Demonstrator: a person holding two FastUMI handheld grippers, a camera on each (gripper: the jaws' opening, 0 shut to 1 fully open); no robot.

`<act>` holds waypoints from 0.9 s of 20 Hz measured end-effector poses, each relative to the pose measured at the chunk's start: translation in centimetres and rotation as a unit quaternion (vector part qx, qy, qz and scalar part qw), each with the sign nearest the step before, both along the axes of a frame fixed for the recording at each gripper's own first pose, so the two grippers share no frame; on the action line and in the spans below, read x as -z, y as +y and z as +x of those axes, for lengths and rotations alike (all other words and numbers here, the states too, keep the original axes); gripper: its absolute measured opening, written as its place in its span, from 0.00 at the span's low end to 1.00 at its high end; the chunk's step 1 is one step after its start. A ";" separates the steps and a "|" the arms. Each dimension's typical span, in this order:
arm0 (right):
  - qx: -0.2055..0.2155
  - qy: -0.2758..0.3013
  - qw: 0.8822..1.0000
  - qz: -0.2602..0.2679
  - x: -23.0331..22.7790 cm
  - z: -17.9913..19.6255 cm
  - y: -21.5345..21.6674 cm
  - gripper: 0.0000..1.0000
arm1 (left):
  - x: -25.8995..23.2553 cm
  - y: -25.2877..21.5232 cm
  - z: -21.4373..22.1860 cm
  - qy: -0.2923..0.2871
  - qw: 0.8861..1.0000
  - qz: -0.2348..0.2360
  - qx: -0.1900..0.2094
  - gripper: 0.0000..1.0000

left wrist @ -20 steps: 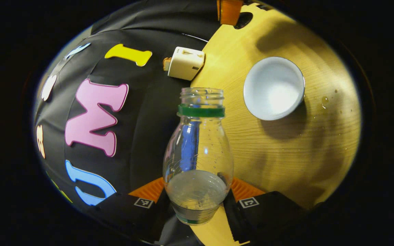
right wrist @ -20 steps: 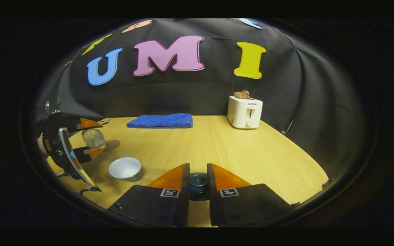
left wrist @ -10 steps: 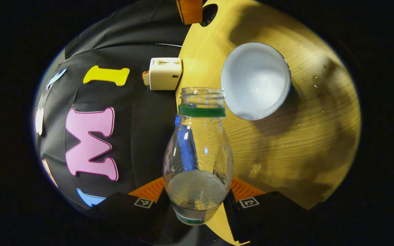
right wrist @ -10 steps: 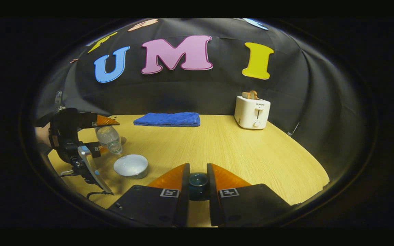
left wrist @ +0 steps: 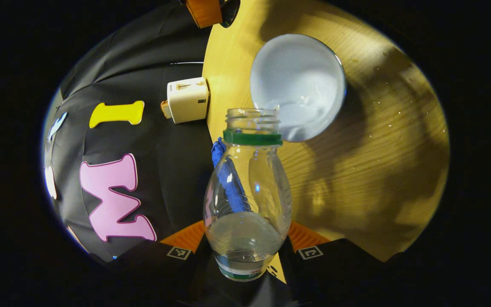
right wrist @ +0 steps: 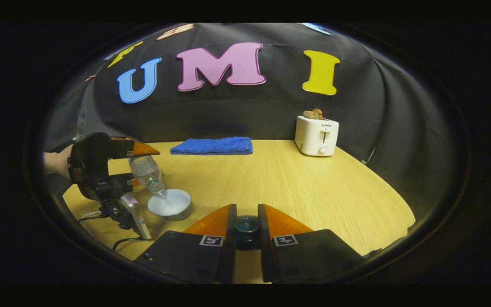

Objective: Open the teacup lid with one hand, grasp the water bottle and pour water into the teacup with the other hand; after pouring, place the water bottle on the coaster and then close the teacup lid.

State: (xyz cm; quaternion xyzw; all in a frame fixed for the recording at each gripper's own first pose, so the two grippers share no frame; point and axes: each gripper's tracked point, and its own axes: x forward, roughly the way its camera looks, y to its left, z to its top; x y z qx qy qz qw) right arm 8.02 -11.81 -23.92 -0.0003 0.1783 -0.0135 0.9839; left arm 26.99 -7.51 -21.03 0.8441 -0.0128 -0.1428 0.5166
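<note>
My left gripper (left wrist: 247,236) is shut on a clear water bottle (left wrist: 247,192) with a green neck ring and no cap. The bottle is tipped, its mouth at the rim of the white teacup (left wrist: 298,81), and water ripples inside the cup. In the right gripper view the left gripper (right wrist: 132,166) holds the bottle (right wrist: 145,170) slanted down over the teacup (right wrist: 169,204), with a thin stream running into it. My right gripper (right wrist: 246,209) is shut on the dark teacup lid (right wrist: 246,228), held above the table to the right of the cup.
The wooden table (right wrist: 292,183) carries a folded blue towel (right wrist: 212,146) at the back and a white toaster (right wrist: 317,135) with bread at the back right. A hand and a cable show behind the left gripper. Water drops dot the table (left wrist: 382,128) near the cup.
The left gripper has carried the bottle towards the teacup and tipped it further; its mouth now reaches the cup and water flows in. The right gripper has held the lid nearly still.
</note>
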 end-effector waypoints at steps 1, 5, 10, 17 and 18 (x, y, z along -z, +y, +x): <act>-0.001 0.002 1.000 0.002 0.2 -0.1 0.2 0.28 | -0.2 -0.2 0.1 -0.002 1.000 0.005 0.005 0.76; -0.008 0.008 1.000 0.007 0.6 -0.5 0.9 0.28 | -0.4 -0.3 0.4 -0.006 0.999 0.033 0.016 0.76; -0.012 0.004 1.000 0.005 0.2 -0.5 1.1 0.28 | -1.0 -0.7 0.6 -0.014 0.998 0.063 0.023 0.76; -0.014 0.000 1.000 0.002 -0.1 -0.4 1.3 0.28 | -1.7 -2.1 0.3 -0.037 0.991 0.111 0.069 0.76; -0.015 0.000 1.000 0.001 0.0 -0.4 1.4 0.31 | -1.7 -2.1 0.3 -0.040 0.989 0.118 0.074 0.76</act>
